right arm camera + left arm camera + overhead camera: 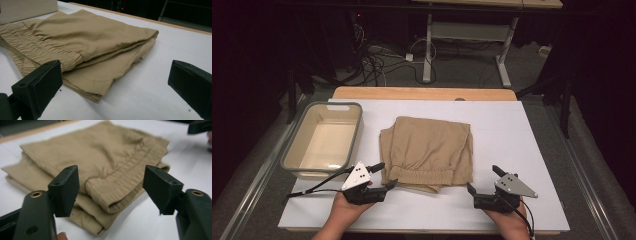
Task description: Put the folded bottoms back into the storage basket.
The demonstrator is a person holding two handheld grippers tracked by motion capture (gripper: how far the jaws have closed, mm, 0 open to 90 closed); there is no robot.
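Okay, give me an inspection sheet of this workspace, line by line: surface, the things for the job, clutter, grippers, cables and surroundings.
Surface: white sheet over a wooden table, flat and clean.
Job's things: folded tan shorts at the middle, elastic waistband toward the person; grey-rimmed tub to their left, nothing in it.
Clutter: nothing seen.
Grippers: left gripper open, by the waistband's left corner, grasping nothing; right gripper open, just right of the shorts, apart from them.
Cables: one trails from the left gripper across the sheet; a tangle lies on the floor behind the table.
Surroundings: dark room, a second desk's legs behind.
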